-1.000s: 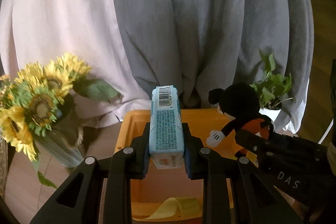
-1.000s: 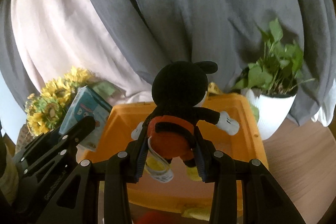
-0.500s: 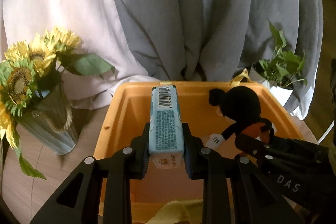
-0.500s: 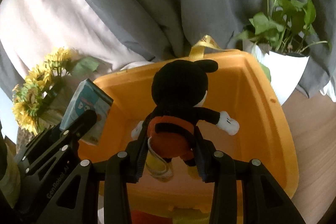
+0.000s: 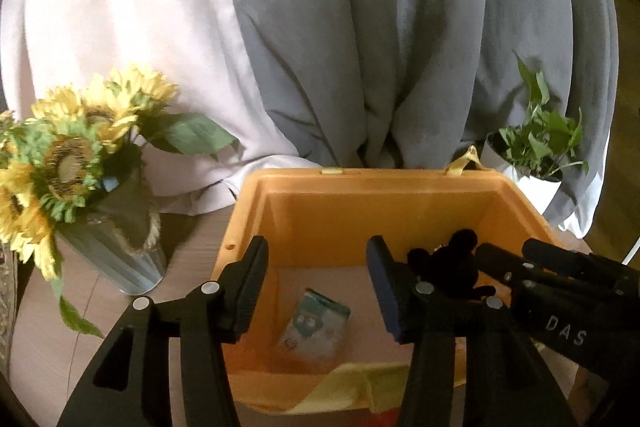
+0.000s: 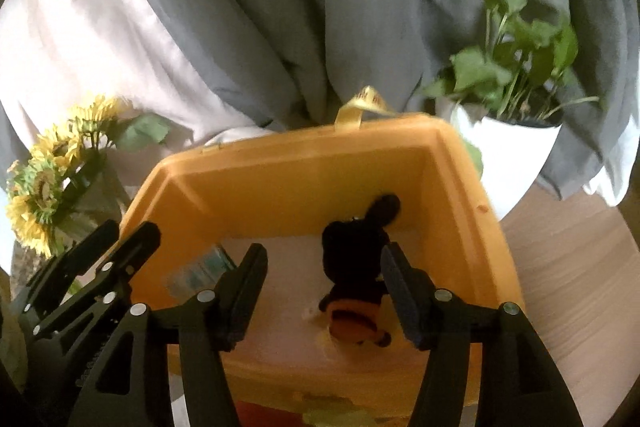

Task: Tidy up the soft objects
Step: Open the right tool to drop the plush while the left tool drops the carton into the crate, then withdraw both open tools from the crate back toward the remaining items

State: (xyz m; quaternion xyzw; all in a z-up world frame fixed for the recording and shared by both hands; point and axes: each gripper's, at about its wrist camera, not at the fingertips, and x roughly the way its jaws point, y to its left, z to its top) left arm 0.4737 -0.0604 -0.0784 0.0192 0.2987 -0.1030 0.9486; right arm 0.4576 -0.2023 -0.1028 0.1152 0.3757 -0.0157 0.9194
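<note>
Both pairs of my fingers, left (image 5: pixel 316 287) and right (image 6: pixel 322 291), are opening, released, nothing between them. Tissue pack (image 5: pixel 316 325) and mouse plush (image 6: pixel 356 287) lie below them in the orange bin (image 6: pixel 304 155). Risk: lowering further, fingers could snag the plush.

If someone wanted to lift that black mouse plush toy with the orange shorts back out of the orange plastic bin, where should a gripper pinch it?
Probably across the orange-shorts waist of the black mouse plush toy, coming straight down from above. It lies on the floor of the orange plastic bin, head toward the far wall, and the waist looks narrower than the round head. The right gripper, jaws opening, already straddles it.
</note>
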